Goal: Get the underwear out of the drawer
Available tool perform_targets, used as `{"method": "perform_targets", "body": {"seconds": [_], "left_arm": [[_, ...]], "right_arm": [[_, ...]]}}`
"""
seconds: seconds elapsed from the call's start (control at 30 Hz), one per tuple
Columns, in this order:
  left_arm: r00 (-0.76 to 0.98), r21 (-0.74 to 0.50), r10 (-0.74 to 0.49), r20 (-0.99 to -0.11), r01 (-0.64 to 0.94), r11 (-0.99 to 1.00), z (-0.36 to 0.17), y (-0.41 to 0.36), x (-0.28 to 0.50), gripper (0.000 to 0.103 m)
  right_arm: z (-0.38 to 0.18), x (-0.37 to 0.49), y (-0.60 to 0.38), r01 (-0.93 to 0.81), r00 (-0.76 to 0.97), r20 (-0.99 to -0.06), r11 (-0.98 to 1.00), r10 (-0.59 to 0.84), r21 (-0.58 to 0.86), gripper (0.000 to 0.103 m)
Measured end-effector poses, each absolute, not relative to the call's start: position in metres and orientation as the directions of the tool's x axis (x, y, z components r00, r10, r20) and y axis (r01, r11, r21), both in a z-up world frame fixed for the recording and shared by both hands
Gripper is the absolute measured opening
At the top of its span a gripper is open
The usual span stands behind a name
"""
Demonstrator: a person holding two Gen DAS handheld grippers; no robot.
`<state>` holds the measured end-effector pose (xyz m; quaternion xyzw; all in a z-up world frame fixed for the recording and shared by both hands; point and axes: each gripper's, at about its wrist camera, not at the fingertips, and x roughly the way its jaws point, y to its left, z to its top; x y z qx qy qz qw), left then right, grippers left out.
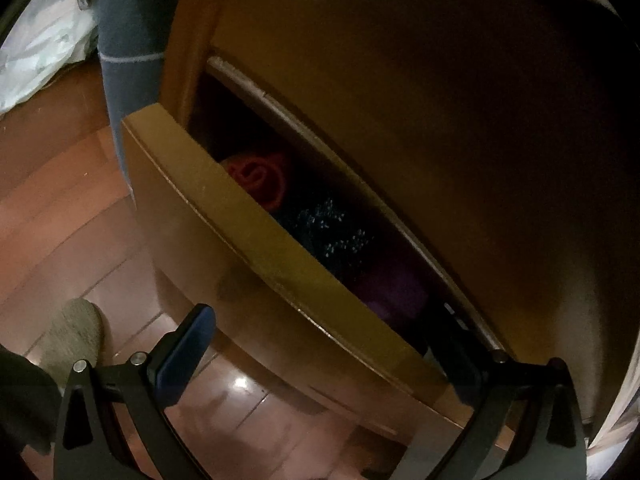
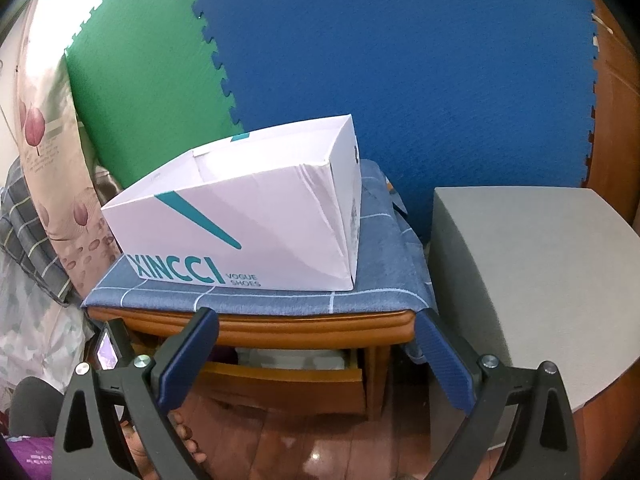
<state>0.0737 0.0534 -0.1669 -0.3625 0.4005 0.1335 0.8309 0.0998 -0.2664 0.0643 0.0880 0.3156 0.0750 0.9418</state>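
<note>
The drawer (image 1: 256,216) is tan wood; inside lie a red roll (image 1: 260,178), a dark teal piece with pale speckles (image 1: 332,232), and what looks like purple cloth (image 1: 388,284). The white shoebox (image 2: 248,216) bears teal lettering on a blue grid-lined cloth (image 2: 280,300).

Reddish wooden plank floor (image 1: 60,216), glossy, light glare spots. Wooden nightstand (image 2: 280,330) topped with blue checked cloth (image 2: 384,264). Behind: interlocking foam mats, green (image 2: 144,80) and blue (image 2: 400,60), upright. Grey cabinet (image 2: 528,272) beside nightstand. Floral curtain (image 2: 48,140) at left.
</note>
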Motion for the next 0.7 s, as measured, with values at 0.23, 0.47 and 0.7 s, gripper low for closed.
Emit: {"method": "perform_targets", "body": {"seconds": [0.23, 0.47, 0.7], "left_arm": [[0.628, -0.515, -0.112, -0.771, -0.509, 0.69, -0.163, 0.065, 0.075, 0.096], [0.594, -0.475, -0.097, -0.798, -0.522, 0.708, -0.149, 0.057, 0.063, 0.094], [0.551, -0.463, -0.132, -0.824, -0.521, 0.717, -0.136, 0.057, 0.049, 0.094]], "right_arm": [[0.062, 0.102, -0.267, -0.084, 0.78, -0.592, 0.972, 0.201, 0.22, 0.1], [0.061, 0.104, -0.267, -0.08, 0.777, -0.597, 0.971, 0.201, 0.223, 0.1], [0.06, 0.103, -0.268, -0.079, 0.772, -0.599, 0.968, 0.211, 0.239, 0.1]]}}
